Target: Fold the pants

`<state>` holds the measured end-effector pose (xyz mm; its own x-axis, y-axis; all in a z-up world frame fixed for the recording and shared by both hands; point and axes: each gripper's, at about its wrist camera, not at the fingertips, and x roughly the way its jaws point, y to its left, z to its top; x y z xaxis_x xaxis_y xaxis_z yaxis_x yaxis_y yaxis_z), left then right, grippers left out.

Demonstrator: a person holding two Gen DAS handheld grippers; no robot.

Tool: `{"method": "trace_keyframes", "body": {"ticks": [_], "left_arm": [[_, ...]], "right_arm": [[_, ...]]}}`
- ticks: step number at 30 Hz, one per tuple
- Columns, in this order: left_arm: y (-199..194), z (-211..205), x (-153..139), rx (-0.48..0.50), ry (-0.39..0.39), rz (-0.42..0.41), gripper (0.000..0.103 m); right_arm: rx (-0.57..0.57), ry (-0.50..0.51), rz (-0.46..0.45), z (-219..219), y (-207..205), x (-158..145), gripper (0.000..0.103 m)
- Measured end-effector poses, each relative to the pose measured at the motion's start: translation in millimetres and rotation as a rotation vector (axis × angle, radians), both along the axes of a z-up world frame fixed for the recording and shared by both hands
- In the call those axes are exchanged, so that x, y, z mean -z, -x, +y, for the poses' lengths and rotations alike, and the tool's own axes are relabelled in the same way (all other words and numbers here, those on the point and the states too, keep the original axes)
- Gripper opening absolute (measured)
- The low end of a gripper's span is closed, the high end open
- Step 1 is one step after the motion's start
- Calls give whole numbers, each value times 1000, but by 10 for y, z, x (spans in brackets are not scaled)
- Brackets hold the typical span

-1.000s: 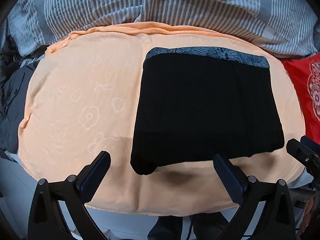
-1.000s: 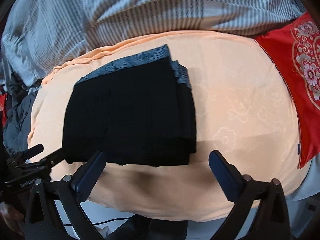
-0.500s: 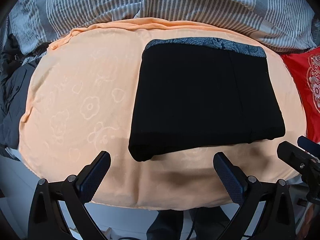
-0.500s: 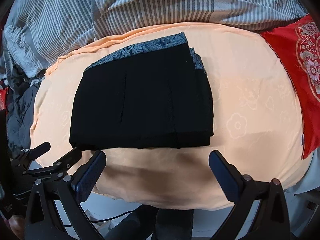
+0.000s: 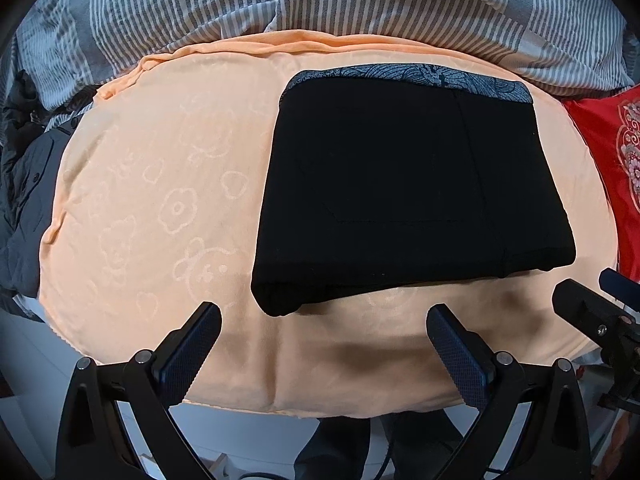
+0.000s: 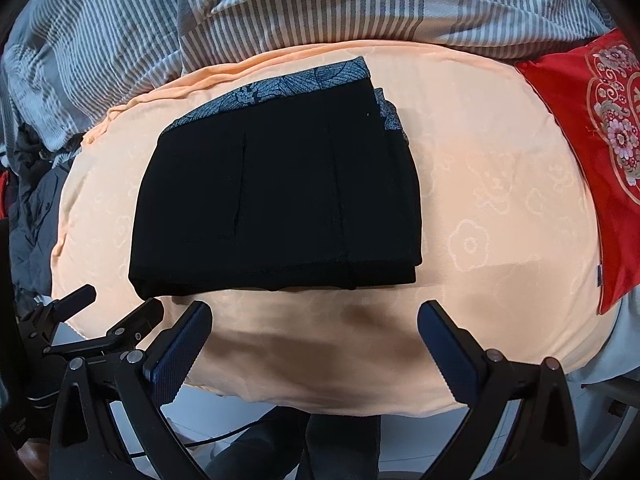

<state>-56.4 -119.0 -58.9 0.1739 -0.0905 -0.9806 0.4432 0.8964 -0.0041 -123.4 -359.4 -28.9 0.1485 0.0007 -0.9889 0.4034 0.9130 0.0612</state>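
Pants (image 5: 408,196), black, folded into a flat rectangle (patterned grey waistband (image 5: 416,76) showing)

Black pants (image 5: 400,188) are seen folded into a compact, layered rectangle, lying flat on the peach blanket (image 5: 160,200). A grey-blue patterned waistband (image 6: 280,88) is exposed along the far edge.

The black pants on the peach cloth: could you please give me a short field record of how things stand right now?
pants: black pants, folded into a compact rectangle, patterned grey band along far edge
surface: peach blanket
left gripper: open, holding nothing, short of the pants' near edge
right gripper: open, holding nothing
surroundings: striped duvet behind, red cushion at right
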Motion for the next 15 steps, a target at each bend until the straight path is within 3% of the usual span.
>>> {"method": "trace_keyframes", "body": {"ticks": [15], "left_arm": [[25, -48, -28, 10, -9, -19, 103]], "right_arm": [[7, 7, 8, -19, 0, 19, 103]]}}
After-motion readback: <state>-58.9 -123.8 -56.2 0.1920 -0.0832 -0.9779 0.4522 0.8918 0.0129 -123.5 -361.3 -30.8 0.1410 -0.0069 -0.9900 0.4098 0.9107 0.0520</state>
